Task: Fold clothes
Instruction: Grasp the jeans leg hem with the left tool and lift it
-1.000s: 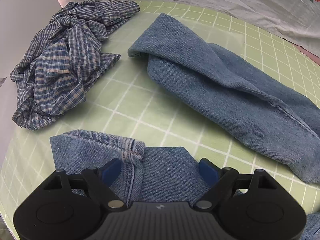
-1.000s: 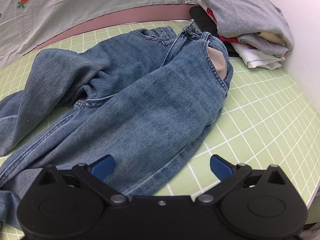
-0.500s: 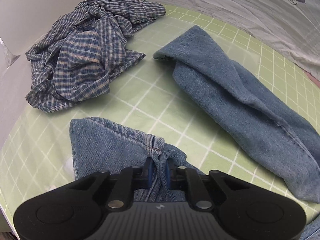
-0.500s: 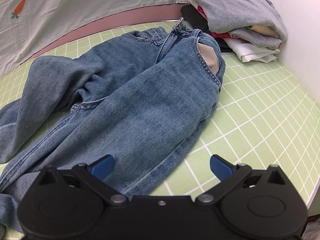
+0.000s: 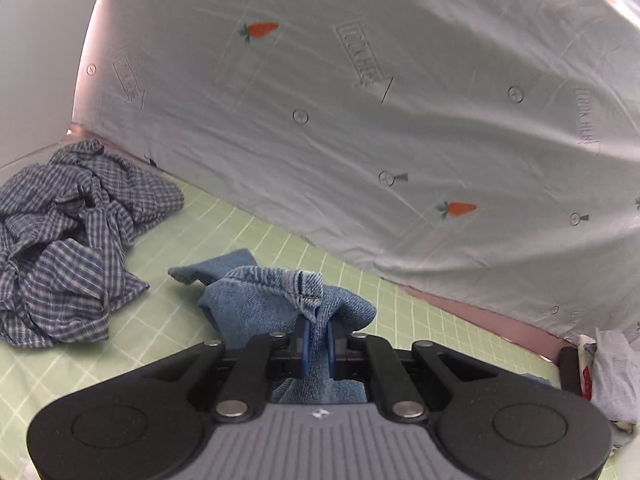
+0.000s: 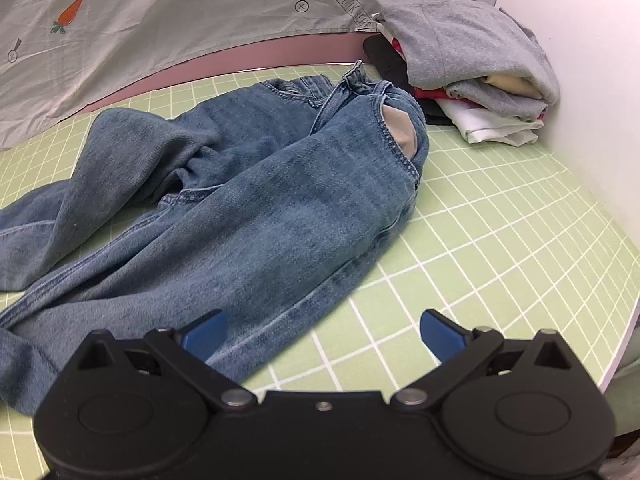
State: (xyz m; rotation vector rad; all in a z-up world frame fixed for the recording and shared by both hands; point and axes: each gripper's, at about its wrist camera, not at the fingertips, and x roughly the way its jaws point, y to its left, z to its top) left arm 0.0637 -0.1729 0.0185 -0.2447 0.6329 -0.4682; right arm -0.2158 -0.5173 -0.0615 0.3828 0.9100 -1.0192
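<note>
Left gripper (image 5: 316, 338) jaws were clamped on the jeans (image 5: 280, 300) hem, lifted above the green grid mat (image 5: 248, 240). Plaid shirt (image 5: 72, 248) lay crumpled at 9 o'clock. Right gripper (image 6: 322, 330) jaws were spread wide, holding nothing, over jeans spread on the mat. Folded clothes pile (image 6: 468, 60) sat at 1 o'clock. Carrot-print sheet (image 5: 360, 120) writing was too blurred to read.

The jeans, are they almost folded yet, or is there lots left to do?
Lots left. Done: a folded stack of clothes sits in the far corner. In hand: the left gripper is shut on a hem of the jeans and holds it off the mat; the right gripper is open, holding nothing. Left: the jeans lie spread and rumpled, and the checked shirt is a crumpled heap.
</note>
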